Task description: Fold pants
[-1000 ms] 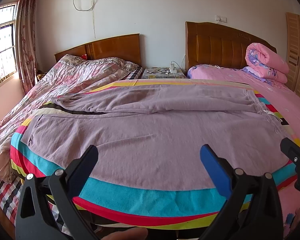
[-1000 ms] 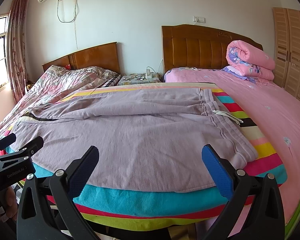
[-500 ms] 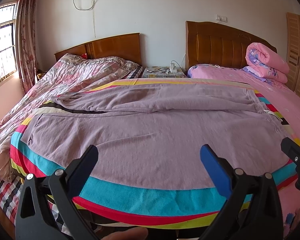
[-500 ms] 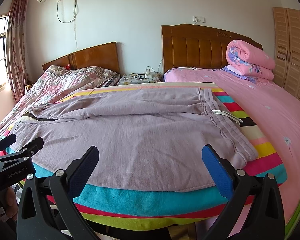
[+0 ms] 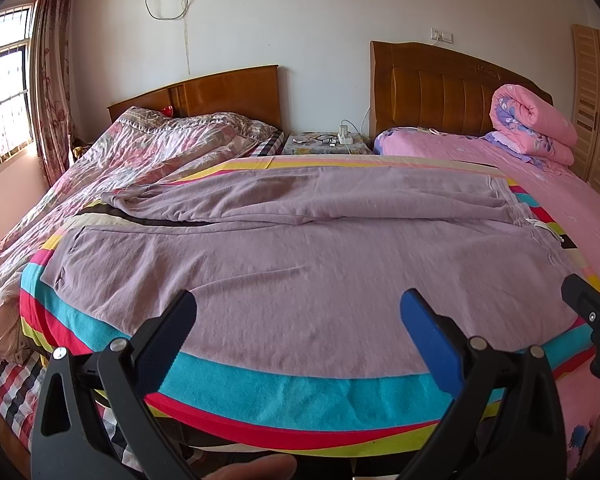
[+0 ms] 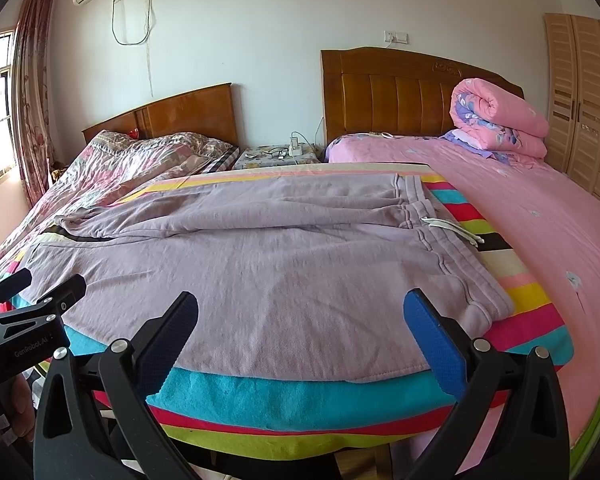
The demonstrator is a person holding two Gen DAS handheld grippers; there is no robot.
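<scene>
Lilac sweatpants (image 5: 300, 256) lie spread flat on a striped towel (image 5: 284, 396), waistband to the right (image 6: 448, 252), leg cuffs to the left, with a white drawstring (image 6: 456, 232). The far leg is rumpled. My left gripper (image 5: 298, 320) is open and empty, hovering over the near edge of the pants. My right gripper (image 6: 300, 320) is open and empty, just in front of the near edge, toward the waistband. Each gripper shows at the edge of the other's view: the right one (image 5: 592, 308) and the left one (image 6: 32, 300).
The towel spans two beds: a floral quilt (image 5: 112, 172) on the left, a pink sheet (image 6: 540, 232) on the right with a rolled pink quilt (image 6: 496, 120). A nightstand (image 5: 324, 144) stands between the headboards. A wardrobe (image 6: 584, 92) stands far right.
</scene>
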